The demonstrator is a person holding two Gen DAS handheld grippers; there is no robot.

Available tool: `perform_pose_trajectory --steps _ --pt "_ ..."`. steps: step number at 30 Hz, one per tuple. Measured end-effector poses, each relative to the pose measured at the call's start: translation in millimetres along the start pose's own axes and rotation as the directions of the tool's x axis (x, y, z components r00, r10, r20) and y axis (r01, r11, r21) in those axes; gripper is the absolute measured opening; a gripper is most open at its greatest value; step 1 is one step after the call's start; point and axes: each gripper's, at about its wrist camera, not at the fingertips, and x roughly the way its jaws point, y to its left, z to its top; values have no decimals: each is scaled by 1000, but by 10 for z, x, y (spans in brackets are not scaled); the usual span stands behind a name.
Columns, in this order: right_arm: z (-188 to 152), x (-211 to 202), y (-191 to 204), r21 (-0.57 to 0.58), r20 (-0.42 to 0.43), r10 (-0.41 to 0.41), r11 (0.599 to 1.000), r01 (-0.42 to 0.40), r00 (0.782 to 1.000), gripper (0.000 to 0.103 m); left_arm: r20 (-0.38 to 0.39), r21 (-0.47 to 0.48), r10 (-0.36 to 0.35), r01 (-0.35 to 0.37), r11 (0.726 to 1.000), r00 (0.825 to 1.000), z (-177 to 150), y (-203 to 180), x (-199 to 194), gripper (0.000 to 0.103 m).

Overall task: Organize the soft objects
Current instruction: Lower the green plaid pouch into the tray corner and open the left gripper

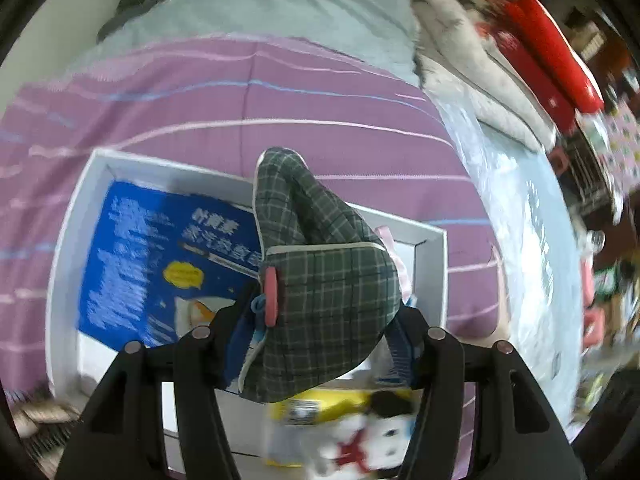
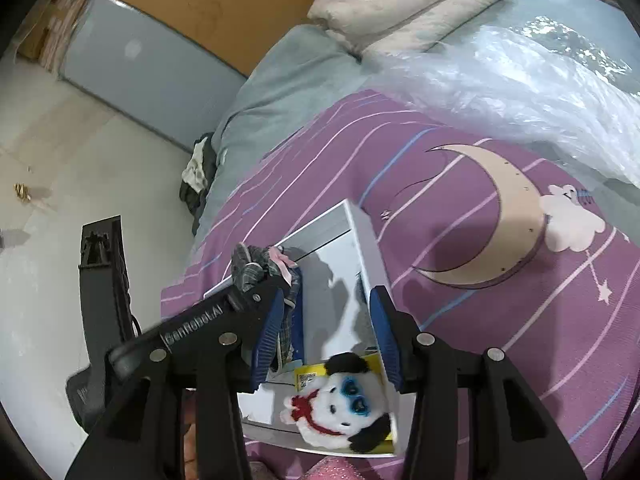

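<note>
On the purple bedspread [image 2: 500,320] sits a white box [image 2: 360,232].

Left gripper [image 1: 326,332] clamped on green plaid cloth [image 1: 320,280], right gripper [image 2: 326,336] empty, jaws spread wide, both angled downward.

Left wrist view: close above the white box [image 1: 64,248], looking down along the fingers, a plaid fabric item [image 1: 320,280] filling the centre. Right wrist view: slightly farther back, angled down over the same box [image 2: 362,236] from its other side, floor at left (bed [image 2: 500,280] at right). Shared: box, plush panda [image 1: 360,440] [image 2: 340,404], purple striped bedspread.
</note>
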Motion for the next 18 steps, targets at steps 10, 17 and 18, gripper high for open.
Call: perform_pose_trajectory --steps 10,17,18 --pt "33 -123 -165 47 21 7 999 -8 1000 45 -100 -164 -34 17 986 994 35 -240 211 61" --pt "24 -131 -259 57 8 -34 998 34 999 45 -150 -215 -126 92 972 981 92 -217 520 74" --pt "25 -134 -259 56 8 -36 998 35 999 45 -148 -245 -161 122 962 976 95 -170 521 83"
